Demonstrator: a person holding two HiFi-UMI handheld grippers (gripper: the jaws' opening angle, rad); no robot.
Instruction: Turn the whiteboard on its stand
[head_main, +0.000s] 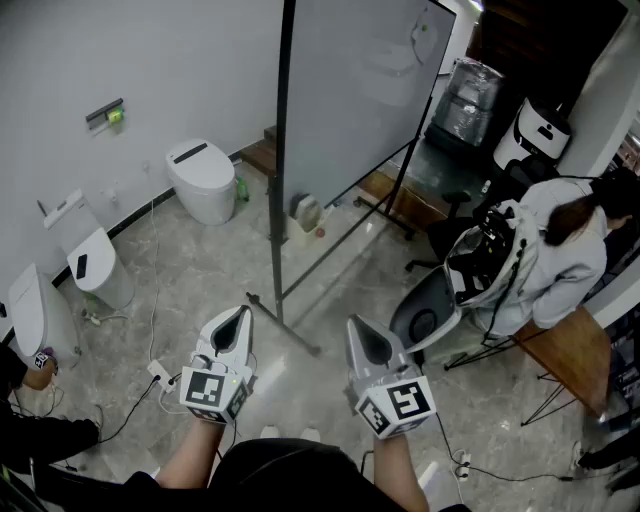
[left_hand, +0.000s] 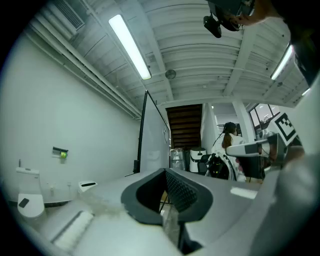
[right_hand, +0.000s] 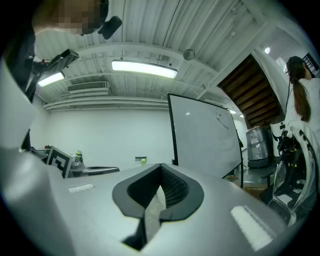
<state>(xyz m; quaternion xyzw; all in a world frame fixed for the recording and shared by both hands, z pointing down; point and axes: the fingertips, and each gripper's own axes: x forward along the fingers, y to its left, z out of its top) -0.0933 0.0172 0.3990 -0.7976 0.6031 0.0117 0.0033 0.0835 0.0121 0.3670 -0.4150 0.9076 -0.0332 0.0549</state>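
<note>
Head view: whiteboard (head_main: 350, 90) stands upright on its stand (head_main: 280, 250) on the floor (head_main: 200, 275), ahead of both grippers and well apart from them. Left gripper (head_main: 236, 318) and right gripper (head_main: 360, 330) are held low, side by side. Both sets of jaws are clenched together, with nothing between them.

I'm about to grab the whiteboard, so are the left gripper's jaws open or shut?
Shut. On the left gripper the jaws meet at the tips, nothing between them; the whiteboard stands apart ahead.
</note>
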